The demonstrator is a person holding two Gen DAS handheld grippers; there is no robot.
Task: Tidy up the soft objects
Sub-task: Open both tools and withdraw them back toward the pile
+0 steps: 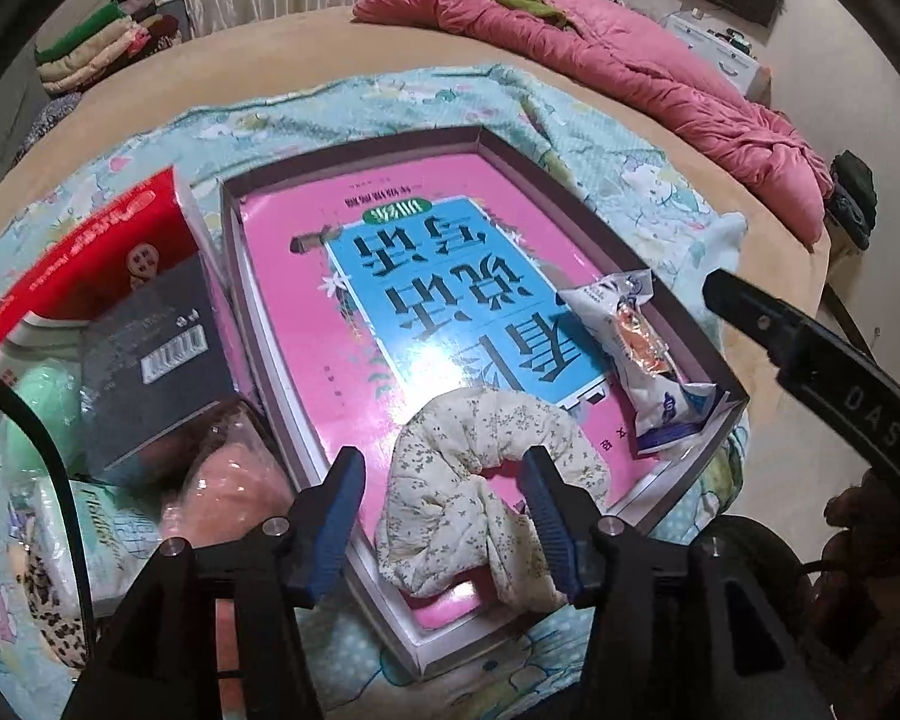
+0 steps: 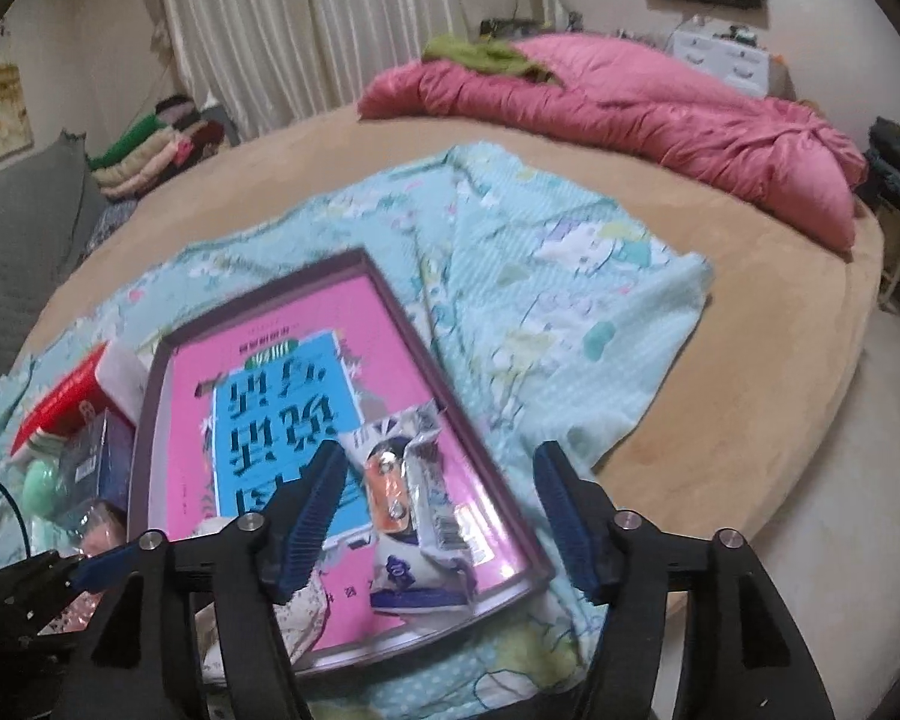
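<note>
A shallow box (image 1: pixel 699 354) with a pink and blue printed bottom lies on a light blue blanket (image 1: pixel 390 102) on the bed. Inside it lie a cream floral fabric pouch (image 1: pixel 450 498), curled at the near end, and a white snack packet (image 1: pixel 642 348) on the right. My left gripper (image 1: pixel 444 516) is open, its blue pads either side of the pouch, just above it. My right gripper (image 2: pixel 444 516) is open above the box's near right corner, with the snack packet (image 2: pixel 408 498) between its pads. The box (image 2: pixel 150 414) and a bit of the pouch (image 2: pixel 306 618) show in the right wrist view.
Left of the box lie a red tissue pack (image 1: pixel 90 258), a dark small box (image 1: pixel 156 360), a green soft ball (image 1: pixel 42 402), a pink bagged item (image 1: pixel 228 480) and a leopard-print cloth (image 1: pixel 54 612). A pink quilt (image 1: pixel 660 72) lies at the far right. Folded clothes (image 1: pixel 102 42) stack at far left.
</note>
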